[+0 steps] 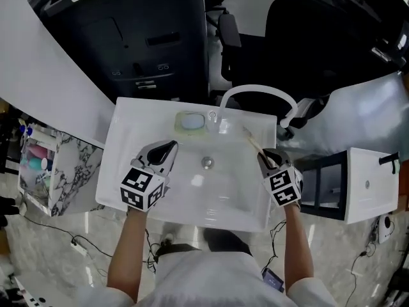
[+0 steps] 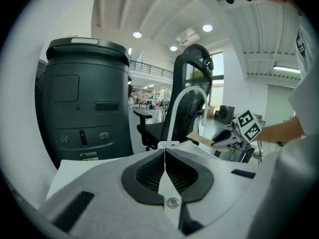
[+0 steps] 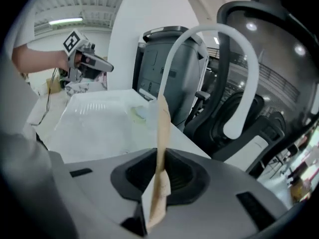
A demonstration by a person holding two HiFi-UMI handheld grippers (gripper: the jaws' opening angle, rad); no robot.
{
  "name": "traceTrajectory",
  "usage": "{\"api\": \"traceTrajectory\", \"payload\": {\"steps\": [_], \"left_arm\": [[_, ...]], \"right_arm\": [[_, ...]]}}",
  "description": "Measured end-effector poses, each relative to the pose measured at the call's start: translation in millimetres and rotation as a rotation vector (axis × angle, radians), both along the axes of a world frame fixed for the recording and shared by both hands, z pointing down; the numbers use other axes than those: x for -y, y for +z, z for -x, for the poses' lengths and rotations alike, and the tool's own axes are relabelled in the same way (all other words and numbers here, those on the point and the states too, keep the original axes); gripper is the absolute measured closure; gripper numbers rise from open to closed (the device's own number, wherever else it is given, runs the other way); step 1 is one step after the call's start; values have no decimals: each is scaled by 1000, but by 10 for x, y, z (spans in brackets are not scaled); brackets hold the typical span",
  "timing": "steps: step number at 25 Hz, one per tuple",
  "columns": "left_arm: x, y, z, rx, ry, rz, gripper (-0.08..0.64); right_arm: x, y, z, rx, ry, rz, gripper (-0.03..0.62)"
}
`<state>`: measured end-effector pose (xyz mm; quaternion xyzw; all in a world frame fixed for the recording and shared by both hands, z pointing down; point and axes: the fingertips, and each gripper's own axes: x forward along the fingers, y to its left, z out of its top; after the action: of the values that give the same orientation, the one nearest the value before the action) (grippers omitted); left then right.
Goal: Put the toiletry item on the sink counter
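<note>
A thin flat tan packet [image 1: 253, 141], like a paper sleeve, sticks forward out of my right gripper [image 1: 263, 155], whose jaws are shut on it. It hangs over the right counter of the white sink [image 1: 121, 171], pointing toward the base of the curved white faucet [image 1: 255, 91]. In the right gripper view the packet [image 3: 162, 133] stands upright between the pads of the right gripper [image 3: 162, 156]. My left gripper [image 1: 171, 147] hovers over the basin's left side, its jaws shut with nothing between them. In the left gripper view, jaws of the left gripper [image 2: 164, 151] meet.
A pale soap dish [image 1: 191, 121] sits on the back counter left of the faucet. Behind the sink stand a large dark bin [image 1: 128, 31] and a black office chair [image 1: 307, 18]. A white cabinet [image 1: 367, 184] is at the right, a marble shelf with bottles [image 1: 38, 165] at the left.
</note>
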<state>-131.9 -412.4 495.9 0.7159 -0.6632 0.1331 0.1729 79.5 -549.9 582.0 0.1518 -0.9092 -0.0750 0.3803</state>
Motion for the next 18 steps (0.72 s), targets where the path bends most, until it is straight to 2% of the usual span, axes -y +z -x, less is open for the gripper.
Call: {"api": "traceTrajectory", "payload": {"steps": [7, 12, 18], "left_arm": [[87, 287, 134, -8, -78, 61, 549], [131, 442, 188, -15, -105, 96, 549], [218, 526, 202, -15, -130, 100, 549]], "right_arm": [[475, 446, 314, -156, -140, -103, 545], [671, 695, 429, -307, -263, -238, 545], [748, 897, 562, -328, -317, -250, 545]]}}
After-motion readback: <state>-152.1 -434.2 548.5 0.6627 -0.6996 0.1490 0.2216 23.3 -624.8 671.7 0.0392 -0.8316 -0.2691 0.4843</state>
